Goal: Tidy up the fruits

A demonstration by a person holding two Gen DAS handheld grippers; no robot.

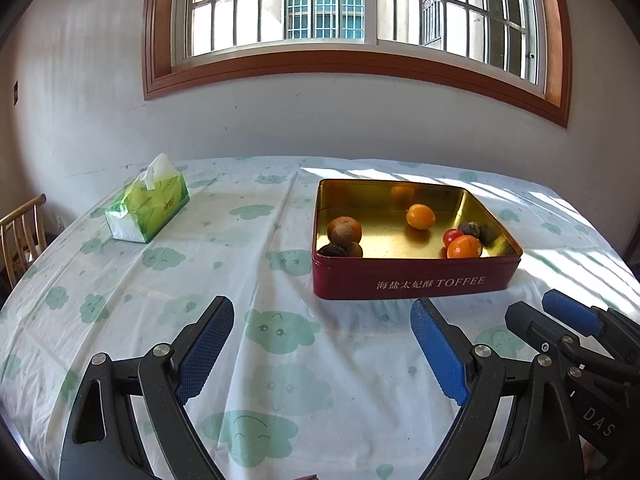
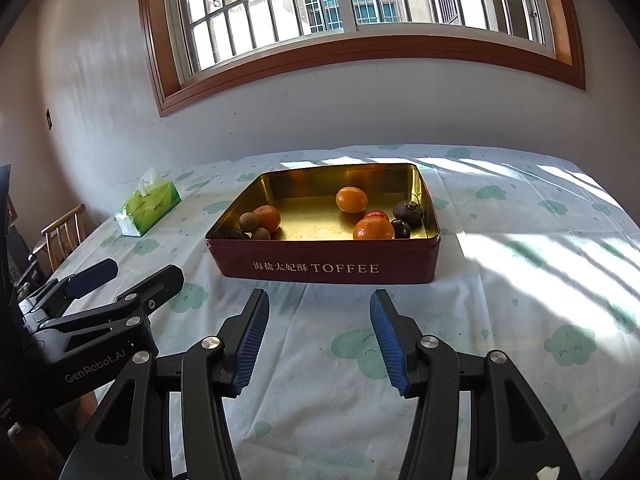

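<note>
Fruit in toffee tin [image 2: 320, 268] (both grippers [image 1: 322, 344] wide, nr tin)

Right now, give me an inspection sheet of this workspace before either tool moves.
Surface: table under a white cloth printed with green clouds, sunlit on the right.
Job's things: red toffee tin, lid off, holding three oranges, one near the middle, a red tomato, and several small brown and dark fruits.
Clutter: green tissue pack at far left.
Grippers: left gripper and right gripper both short of the tin, jaws open, empty.
Cables: nothing seen.
Surroundings: barred window, white wall, wooden chair at left.
</note>
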